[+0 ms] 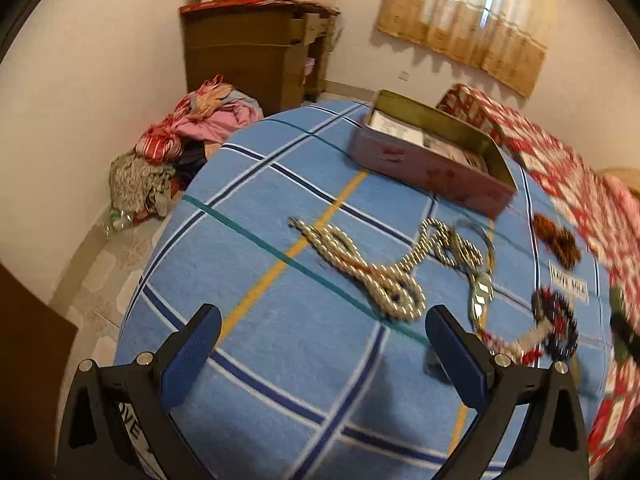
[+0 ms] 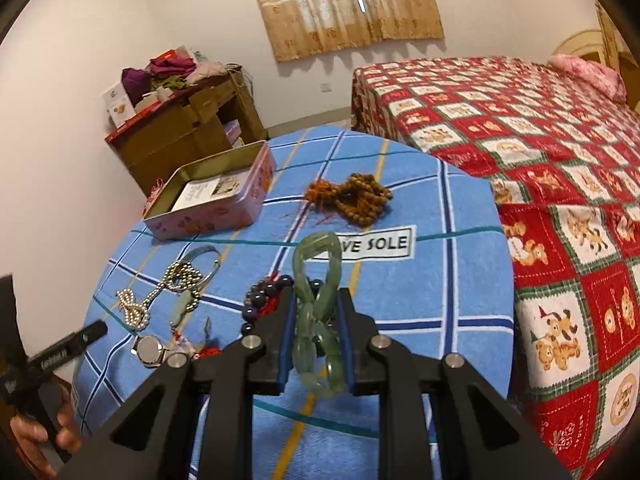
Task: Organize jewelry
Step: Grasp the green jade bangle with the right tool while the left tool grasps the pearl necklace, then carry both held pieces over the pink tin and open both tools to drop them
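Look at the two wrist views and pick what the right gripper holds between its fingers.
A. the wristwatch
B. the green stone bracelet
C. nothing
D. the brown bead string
B: in the right wrist view the right gripper has its fingers pressed on the green bracelet, while the brown beads and the watch lie on the blue cloth.

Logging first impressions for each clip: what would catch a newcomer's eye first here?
The green stone bracelet pinched in the right tool, right in front of the right wrist view. Behind it, on the blue plaid cloth, lie a heap of brown beads and an open pink tin at the far left. The left tool stands open above a silver bead necklace.
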The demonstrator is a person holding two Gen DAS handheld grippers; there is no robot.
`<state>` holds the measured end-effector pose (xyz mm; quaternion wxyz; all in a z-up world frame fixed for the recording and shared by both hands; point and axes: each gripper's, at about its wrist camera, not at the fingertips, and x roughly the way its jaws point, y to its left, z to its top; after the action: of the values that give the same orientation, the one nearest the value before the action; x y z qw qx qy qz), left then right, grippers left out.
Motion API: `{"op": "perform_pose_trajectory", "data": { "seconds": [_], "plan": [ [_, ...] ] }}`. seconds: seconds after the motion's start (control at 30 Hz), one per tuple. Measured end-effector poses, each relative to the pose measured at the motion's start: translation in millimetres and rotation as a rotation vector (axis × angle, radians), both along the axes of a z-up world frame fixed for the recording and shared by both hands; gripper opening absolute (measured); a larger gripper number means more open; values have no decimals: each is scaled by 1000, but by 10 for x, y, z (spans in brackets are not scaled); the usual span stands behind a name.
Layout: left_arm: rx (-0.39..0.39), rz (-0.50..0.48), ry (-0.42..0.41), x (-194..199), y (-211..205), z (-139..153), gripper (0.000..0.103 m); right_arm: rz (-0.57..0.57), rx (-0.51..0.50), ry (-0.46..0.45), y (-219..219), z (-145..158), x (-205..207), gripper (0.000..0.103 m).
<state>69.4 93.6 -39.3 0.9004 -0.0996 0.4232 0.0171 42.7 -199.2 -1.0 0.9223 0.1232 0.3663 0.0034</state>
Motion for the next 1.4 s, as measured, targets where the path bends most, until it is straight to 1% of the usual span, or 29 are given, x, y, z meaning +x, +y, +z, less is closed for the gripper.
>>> {"op": "perform_pose_trajectory", "data": {
  "seconds": [0.03, 0.13, 0.23, 0.3, 0.33, 0.37, 0.4, 0.43, 0.47, 0.5, 0.53, 0.57, 0.6, 0.63, 0.67, 0.7, 0.73, 0.77, 0.83, 0.9, 1.03, 1.2, 1.33, 1.4],
  "plan": [
    [-29, -4, 3, 66, 22, -10, 102, 6, -4, -4, 19, 5, -12, 23],
    [-38, -15, 37, 269, -41, -63, 102, 34, -4, -6, 105, 10, -4, 23],
    [17, 38, 94, 512, -135, -157, 102, 42, 1, 2, 135, 1, 14, 23],
    [54, 58, 90, 610, -187, -179, 101, 39, 1, 2, 128, 7, 9, 23],
    [85, 65, 103, 663, -227, -202, 99, 37, 0, -1, 124, 14, 3, 23],
    [122, 70, 104, 684, -268, -208, 95, 33, -5, -5, 109, 25, -2, 23],
    [170, 71, 111, 700, -328, -229, 79, 29, -7, -7, 98, 31, -6, 24],
    [214, 64, 112, 692, -376, -248, 73, 26, -5, -8, 101, 37, -12, 24],
    [216, 52, 96, 666, -379, -246, 64, 23, 0, -8, 88, 39, -9, 25],
    [194, 31, 90, 646, -389, -247, 51, 17, 7, -8, 70, 40, 0, 25],
    [170, 15, 87, 622, -391, -243, 42, 12, 15, -8, 55, 40, 9, 25],
    [168, 4, 87, 604, -400, -239, 39, 9, 20, -9, 49, 42, 6, 25],
    [168, -8, 82, 584, -404, -236, 26, 5, 31, -11, 34, 41, 12, 25],
    [163, -16, 78, 575, -390, -235, 20, 4, 39, -13, 25, 43, 9, 25],
    [150, -21, 76, 556, -369, -230, 20, 5, 44, -16, 21, 49, 8, 25],
    [123, -23, 64, 520, -326, -211, 17, 5, 40, -23, 26, 62, -3, 25],
    [100, -28, 49, 509, -300, -176, 6, 6, 34, -28, 31, 75, -6, 25],
    [61, -42, 17, 465, -255, -110, 6, 7, 32, -32, 38, 89, -14, 25],
    [14, -60, -42, 395, -224, 33, 6, 8, 33, -48, 40, 127, -27, 25],
    [4, -78, -112, 302, -186, 200, 6, 11, 29, -65, 52, 169, -29, 25],
    [-48, -130, -252, 122, -116, 524, 6, 9, 27, -86, 85, 211, -34, 25],
    [-57, -198, -333, 175, -148, 800, 6, 32, 19, -106, 140, 296, 57, 25],
    [-61, -238, -352, 395, -273, 915, 6, 58, 28, -126, 168, 447, 282, 25],
    [-71, -253, -359, 554, -331, 953, 6, 78, 27, -158, 219, 553, 481, 25]
  ]
}}
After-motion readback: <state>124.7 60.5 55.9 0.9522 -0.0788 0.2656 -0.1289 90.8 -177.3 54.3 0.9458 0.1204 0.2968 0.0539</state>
